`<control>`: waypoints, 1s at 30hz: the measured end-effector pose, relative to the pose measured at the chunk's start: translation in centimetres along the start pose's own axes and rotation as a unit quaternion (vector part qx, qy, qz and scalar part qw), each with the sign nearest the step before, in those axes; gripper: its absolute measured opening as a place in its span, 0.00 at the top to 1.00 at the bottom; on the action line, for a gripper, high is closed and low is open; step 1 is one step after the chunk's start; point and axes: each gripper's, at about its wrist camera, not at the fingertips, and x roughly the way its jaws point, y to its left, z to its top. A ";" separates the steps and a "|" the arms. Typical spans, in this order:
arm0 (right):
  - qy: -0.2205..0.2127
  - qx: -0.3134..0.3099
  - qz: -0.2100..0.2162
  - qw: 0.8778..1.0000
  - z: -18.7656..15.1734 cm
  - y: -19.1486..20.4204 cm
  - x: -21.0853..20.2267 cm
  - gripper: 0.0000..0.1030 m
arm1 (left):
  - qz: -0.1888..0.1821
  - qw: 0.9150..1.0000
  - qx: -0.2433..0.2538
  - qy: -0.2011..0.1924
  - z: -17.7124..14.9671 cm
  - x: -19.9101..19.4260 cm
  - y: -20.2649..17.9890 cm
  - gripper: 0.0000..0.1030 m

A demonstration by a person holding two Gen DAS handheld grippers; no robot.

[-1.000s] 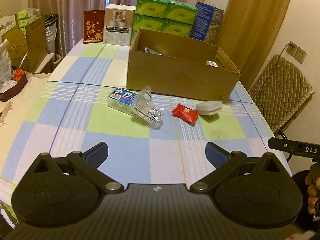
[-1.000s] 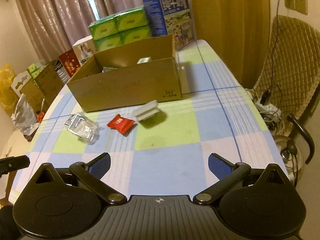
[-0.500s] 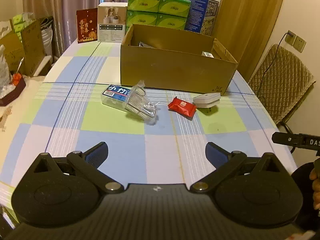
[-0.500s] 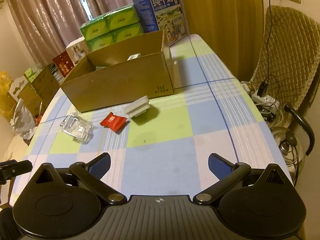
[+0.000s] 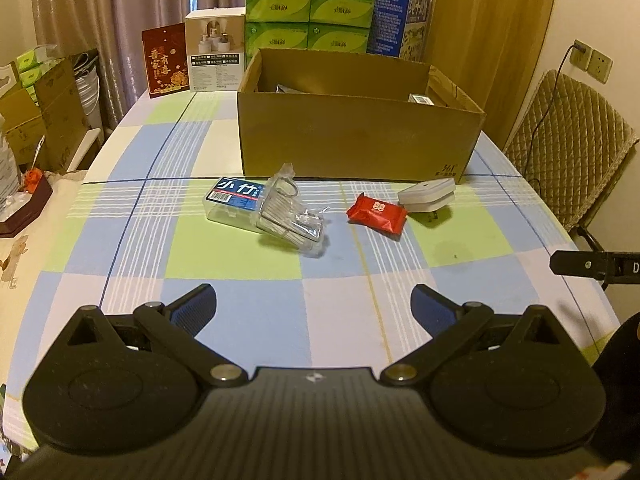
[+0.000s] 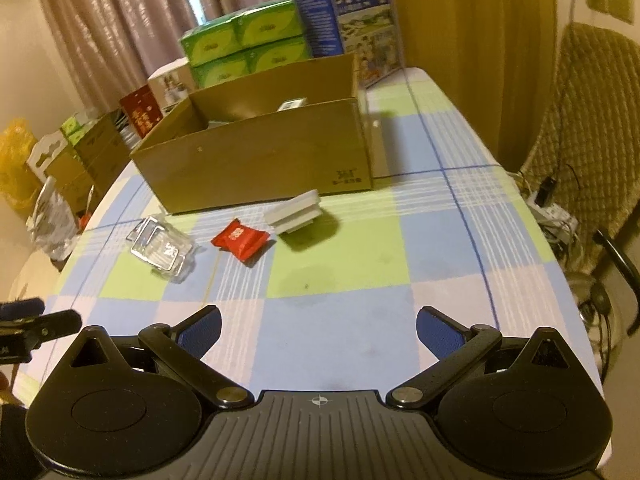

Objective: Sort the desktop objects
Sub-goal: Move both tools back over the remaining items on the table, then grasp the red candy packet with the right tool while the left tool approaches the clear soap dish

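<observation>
both grippers, left gripper (image 5: pixel 314 306) and right gripper (image 6: pixel 318 326), hang spread wide and empty, short of the red packet (image 5: pixel 377 212) beside the white adapter (image 5: pixel 427 197) before the cardboard box (image 5: pixel 352 136); crinkly clear pack (image 5: pixel 290 220) could slip when pinched.

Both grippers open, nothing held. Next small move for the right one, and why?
Probably ease the right gripper forward toward the white plug adapter. Its jaws are wide open and empty, and the adapter is the loose item lying nearest its side, just in front of the cardboard box. The red packet and clear plastic case lie further left, nearer the left gripper, also open.
</observation>
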 end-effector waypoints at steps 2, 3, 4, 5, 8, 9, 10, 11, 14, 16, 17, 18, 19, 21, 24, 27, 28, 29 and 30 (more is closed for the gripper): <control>0.000 -0.012 0.006 1.000 0.2 0.4 0.6 0.02 | -0.004 1.000 0.002 0.001 0.1 0.5 0.2 0.01; 0.000 -0.018 0.008 1.000 0.3 0.6 0.9 0.02 | -0.005 1.000 0.002 0.002 0.2 0.8 0.2 0.01; -0.002 -0.025 0.011 1.000 0.5 0.8 1.3 0.02 | -0.008 1.000 0.004 0.002 0.3 1.1 0.3 0.01; -0.002 -0.029 0.015 0.999 0.6 1.0 1.7 0.02 | -0.009 1.000 0.005 0.003 0.3 1.4 0.4 0.01; -0.002 -0.047 0.028 0.998 1.1 1.5 3.0 0.02 | -0.012 1.000 0.012 0.004 0.8 2.4 0.5 0.01; -0.003 -0.055 0.034 0.998 1.3 1.7 3.4 0.02 | -0.013 1.000 0.013 0.005 0.9 2.8 0.6 0.01; -0.005 -0.064 0.040 0.997 1.5 1.9 3.9 0.02 | -0.014 1.000 0.016 0.005 1.1 3.2 0.7 0.01; -0.005 -0.072 0.045 0.996 1.6 2.0 4.3 0.02 | -0.013 1.000 0.018 0.006 1.3 3.6 0.8 0.01; 0.001 -0.092 0.055 0.994 1.8 2.4 5.9 0.04 | -0.013 1.000 0.025 0.007 1.5 4.8 1.0 0.01; 0.007 -0.097 0.063 0.993 1.8 2.5 7.0 0.11 | -0.014 0.999 0.029 0.009 1.5 5.6 1.2 0.01; 0.010 -0.101 0.067 0.993 1.8 2.6 7.6 0.16 | -0.015 0.999 0.033 0.010 1.5 6.1 1.2 0.01; 0.014 -0.108 0.070 0.992 1.9 2.7 8.3 0.17 | -0.015 0.999 0.036 0.011 1.6 6.4 1.3 0.01; 0.016 -0.115 0.073 0.991 1.9 2.9 8.8 0.19 | -0.015 0.999 0.040 0.011 1.7 6.8 1.4 0.01; 0.021 -0.132 0.081 0.988 1.9 3.2 9.9 0.22 | -0.016 0.999 0.045 0.011 1.9 7.6 1.5 0.01; 0.027 -0.153 0.093 0.984 2.1 3.7 11.4 0.26 | -0.015 0.998 0.059 0.012 2.2 8.7 1.6 0.01; 0.029 -0.169 0.096 0.980 2.3 4.3 12.9 0.28 | -0.013 0.997 0.074 0.012 2.5 9.9 1.8 0.01; 0.030 -0.173 0.097 0.980 2.3 4.5 13.4 0.29 | -0.012 0.997 0.079 0.011 2.6 10.3 1.8 0.01; 0.031 -0.175 0.097 0.979 2.4 4.6 13.9 0.29 | -0.011 0.996 0.085 0.009 2.7 10.6 1.8 0.02; 0.033 -0.178 0.098 0.979 2.5 4.8 14.4 0.29 | -0.010 0.996 0.092 0.007 2.7 11.0 1.7 0.02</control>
